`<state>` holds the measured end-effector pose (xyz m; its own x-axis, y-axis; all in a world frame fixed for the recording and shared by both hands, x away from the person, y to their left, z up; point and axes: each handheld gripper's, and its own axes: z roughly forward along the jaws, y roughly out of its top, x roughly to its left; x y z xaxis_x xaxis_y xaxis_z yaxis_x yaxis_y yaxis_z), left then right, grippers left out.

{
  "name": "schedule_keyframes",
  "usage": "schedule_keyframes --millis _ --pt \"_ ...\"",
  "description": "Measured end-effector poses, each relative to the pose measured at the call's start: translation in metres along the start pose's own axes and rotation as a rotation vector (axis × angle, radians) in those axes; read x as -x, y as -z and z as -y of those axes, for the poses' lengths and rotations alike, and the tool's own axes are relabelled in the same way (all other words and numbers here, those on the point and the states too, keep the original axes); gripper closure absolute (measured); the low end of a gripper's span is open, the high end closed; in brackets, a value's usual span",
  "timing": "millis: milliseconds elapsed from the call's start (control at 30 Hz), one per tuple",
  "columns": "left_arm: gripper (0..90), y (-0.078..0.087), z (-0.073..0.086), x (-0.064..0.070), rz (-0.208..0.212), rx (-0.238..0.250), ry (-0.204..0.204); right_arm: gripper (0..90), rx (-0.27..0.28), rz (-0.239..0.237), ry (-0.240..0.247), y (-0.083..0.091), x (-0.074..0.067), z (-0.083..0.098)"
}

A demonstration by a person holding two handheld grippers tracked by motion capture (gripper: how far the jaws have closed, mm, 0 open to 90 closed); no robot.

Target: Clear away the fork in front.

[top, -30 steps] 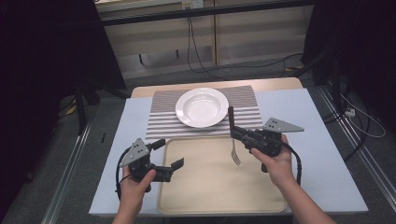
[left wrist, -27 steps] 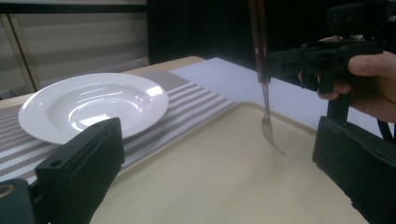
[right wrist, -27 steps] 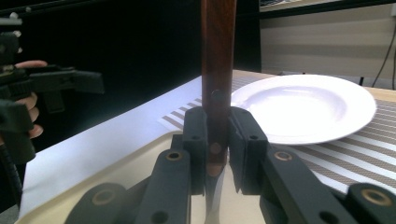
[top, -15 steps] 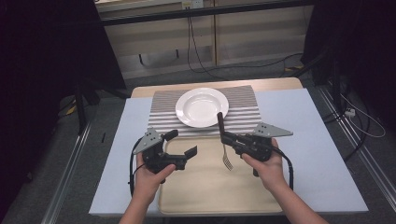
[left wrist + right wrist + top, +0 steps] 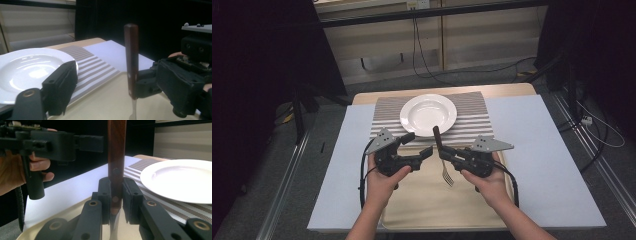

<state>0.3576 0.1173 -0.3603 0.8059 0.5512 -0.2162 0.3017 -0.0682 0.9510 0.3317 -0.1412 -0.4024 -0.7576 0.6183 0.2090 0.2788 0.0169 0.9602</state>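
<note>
A white plate (image 5: 428, 114) is set on a placemat (image 5: 472, 107) striped grey and white. A fork (image 5: 442, 155) with reddish-brown wooden handle and silver tines is shown above a beige tray (image 5: 427, 205); black grippers (image 5: 443, 150) are seen over a pale lavender-white table cover (image 5: 542, 150).

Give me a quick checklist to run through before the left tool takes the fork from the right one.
1. Right tool grips the fork: ok, jaws clamp the brown handle low down, near the metal.
2. Fork upright, handle up, tines down: ok.
3. Free handle above the right tool's grip for the left tool: ok, the upper part is bare.
4. Left tool open: ok; its jaws have just been closing, nothing between them yet.
5. Left tool lined up with the handle: cannot tell; in the high view it sits just beside it, apart.
6. Plate clear of the handover: ok, it sits farther back on the striped mat.
</note>
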Motion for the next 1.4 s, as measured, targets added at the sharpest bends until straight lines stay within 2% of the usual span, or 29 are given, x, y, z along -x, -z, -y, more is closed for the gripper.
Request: schedule_keyframes --millis 167,267,300,367,433,600,700,767,833,933,1000,1267,1400 --pt "31.3 -0.008 -0.001 0.0 0.008 0.001 0.022 77.6 -0.004 -0.001 0.021 -0.003 -0.005 0.001" --pt "37.3 -0.012 -0.001 0.002 0.021 -0.004 0.022 77.6 -0.01 0.001 0.032 -0.006 -0.007 0.001" --pt "42.0 -0.012 0.0 0.002 0.019 -0.01 0.019 77.6 -0.008 0.001 0.031 -0.006 -0.007 0.002" --pt "49.3 -0.014 0.001 0.003 0.035 -0.008 0.027 77.6 -0.007 0.001 0.035 -0.007 -0.009 0.002" --pt "60.6 -0.014 0.001 0.004 0.064 0.008 0.043 77.5 -0.004 -0.003 0.035 -0.008 -0.011 0.001" --pt "75.4 -0.016 0.0 0.005 0.115 0.006 0.051 77.5 0.018 0.008 0.054 -0.008 -0.015 -0.002" --pt "77.0 -0.015 0.0 0.004 0.113 -0.004 0.052 77.3 0.009 0.006 0.057 -0.009 -0.015 -0.002" --pt "78.0 -0.013 0.0 0.001 0.131 -0.011 0.068 77.0 0.012 0.003 0.061 -0.009 -0.015 -0.001" --pt "78.3 -0.01 -0.001 0.0 0.125 -0.017 0.063 76.2 0.015 0.0 0.069 -0.007 -0.016 -0.001" --pt "78.6 -0.003 -0.003 -0.005 0.129 -0.018 0.083 67.8 0.01 0.01 0.072 -0.002 -0.015 -0.001" --pt "78.7 0.002 -0.004 -0.008 0.125 -0.03 0.077 65.0 0.007 0.02 0.082 0.004 -0.011 0.0" --pt "78.9 0.02 -0.006 -0.016 0.138 -0.056 0.1 41.8 -0.02 0.096 0.099 0.025 0.005 0.006" --pt "79.1 0.028 -0.005 -0.02 0.14 -0.08 0.096 30.7 -0.023 0.131 0.103 0.035 0.011 0.01"
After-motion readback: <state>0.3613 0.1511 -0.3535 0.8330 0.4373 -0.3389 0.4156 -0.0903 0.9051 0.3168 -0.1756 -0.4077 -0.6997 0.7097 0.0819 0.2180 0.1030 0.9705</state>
